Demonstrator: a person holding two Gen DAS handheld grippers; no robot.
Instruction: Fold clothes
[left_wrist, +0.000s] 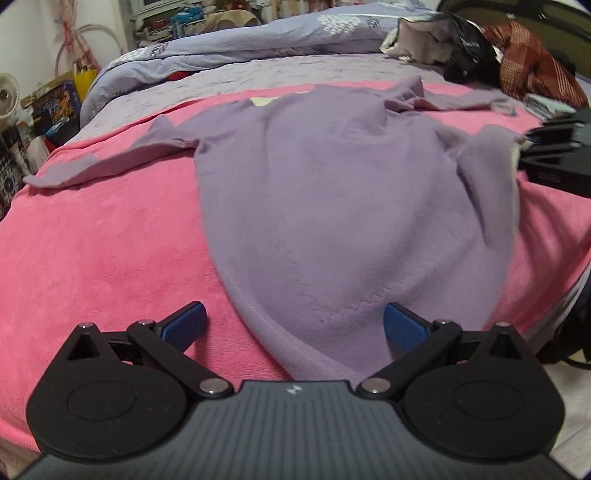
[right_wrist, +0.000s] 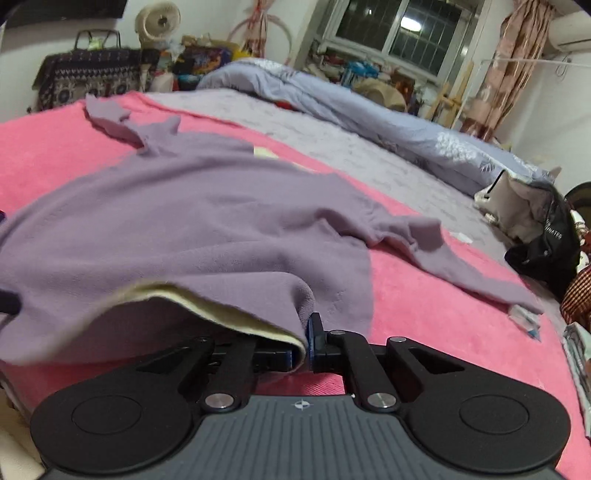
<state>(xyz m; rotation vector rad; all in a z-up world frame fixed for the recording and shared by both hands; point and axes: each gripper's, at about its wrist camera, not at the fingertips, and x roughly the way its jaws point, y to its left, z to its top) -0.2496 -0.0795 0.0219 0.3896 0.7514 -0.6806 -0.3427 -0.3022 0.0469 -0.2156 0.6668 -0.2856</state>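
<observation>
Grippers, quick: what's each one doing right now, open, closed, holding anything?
Left gripper: open, hem of the purple top between its pads, not pinched.
Right gripper: shut on the purple top's edge.

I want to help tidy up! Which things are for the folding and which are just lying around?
For the folding: purple top, right gripper pinching its hem, left gripper open.

Lying about: pink blanket, blue quilt, black bag, fan.

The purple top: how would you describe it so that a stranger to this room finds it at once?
Start at the bed, then the pink blanket spread over its near part. The purple top lies flat on that blanket, sleeves spread to both sides. It is the only plain purple garment there, with a cream lining showing at the hem corner where the right gripper pinches it.
</observation>
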